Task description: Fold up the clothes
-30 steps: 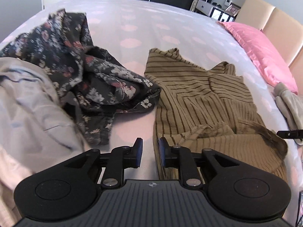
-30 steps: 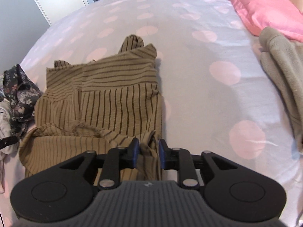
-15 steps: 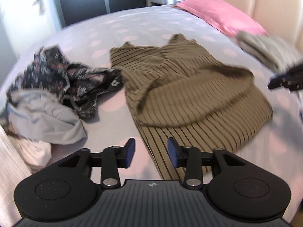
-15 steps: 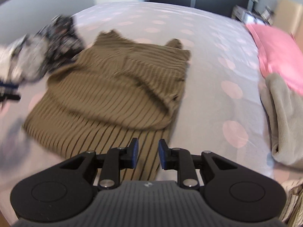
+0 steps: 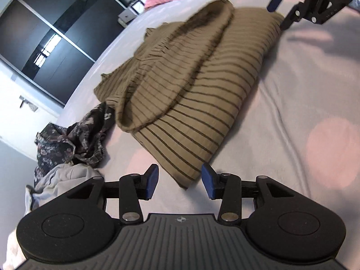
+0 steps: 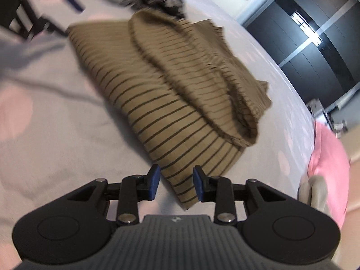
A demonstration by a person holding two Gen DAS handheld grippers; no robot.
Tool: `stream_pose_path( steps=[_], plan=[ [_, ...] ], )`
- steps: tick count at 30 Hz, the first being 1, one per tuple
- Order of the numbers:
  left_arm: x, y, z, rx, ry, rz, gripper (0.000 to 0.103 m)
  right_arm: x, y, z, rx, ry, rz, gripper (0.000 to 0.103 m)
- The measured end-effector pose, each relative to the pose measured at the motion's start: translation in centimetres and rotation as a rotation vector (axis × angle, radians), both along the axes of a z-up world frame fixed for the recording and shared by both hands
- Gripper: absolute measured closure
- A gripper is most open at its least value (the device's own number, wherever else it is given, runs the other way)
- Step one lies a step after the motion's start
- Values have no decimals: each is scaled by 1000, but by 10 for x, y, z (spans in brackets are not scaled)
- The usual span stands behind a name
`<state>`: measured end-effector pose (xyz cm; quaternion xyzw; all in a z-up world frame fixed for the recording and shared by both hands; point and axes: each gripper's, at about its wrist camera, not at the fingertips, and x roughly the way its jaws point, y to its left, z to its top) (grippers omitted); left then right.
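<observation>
On the lilac bedspread with pale pink dots [image 5: 299, 85], an olive-tan garment with thin dark stripes [image 5: 202, 94] is laid partly folded, an upper layer doubled back over the lower one. Its 2 near corners are framed by the 2 grippers. The left gripper [image 5: 180, 181] is seen with jaws spread; one corner of the striped garment lies between the blue pads [image 5: 151, 181] without being pressed. The right gripper [image 6: 176, 184] has its jaws opening, the other corner lying between its pads, seemingly loose, though the right pad stands close against the cloth edge. In the left wrist view the right gripper [image 5: 292, 2] appears at the garment's far corner, above the bedspread.

Beside the garment, a crumpled dark floral garment [image 5: 76, 139] and a pale grey cloth [image 5: 60, 177] are heaped, just apart from the striped fabric. A pink satin pillow [image 6: 328, 157] and a folded beige item [image 6: 312, 191] are noted at the head of the bed. Dark wardrobe doors [image 5: 42, 38] stand beyond. Nothing is found lying on the striped garment.
</observation>
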<state>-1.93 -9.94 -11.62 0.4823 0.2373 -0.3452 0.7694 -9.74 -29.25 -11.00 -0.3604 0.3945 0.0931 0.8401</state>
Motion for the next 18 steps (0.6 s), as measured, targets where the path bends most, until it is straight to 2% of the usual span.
stream_pose_path(
  steps=[2, 5, 8, 13, 16, 18],
  plan=[
    [-1, -3, -8, 29, 3, -20, 63, -3, 4, -15, -80, 14, 61, 65],
    [-8, -6, -19, 83, -62, -86, 63, -11, 8, -30, -194, -24, 151, 60],
    [-11, -6, -29, 112, -130, -135, 59, -12, 13, -39, -284, -47, 185, 58],
    [-11, -11, -40, 137, -201, -181, 59, -14, 17, -57, -435, -96, 268, 58],
    [-11, -15, -43, 150, -247, -190, 59, -8, 14, -62, -484, -137, 256, 59],
    [-13, -18, -45, 161, -267, -196, 73, -5, 12, -65, -522, -164, 250, 65]
  ],
)
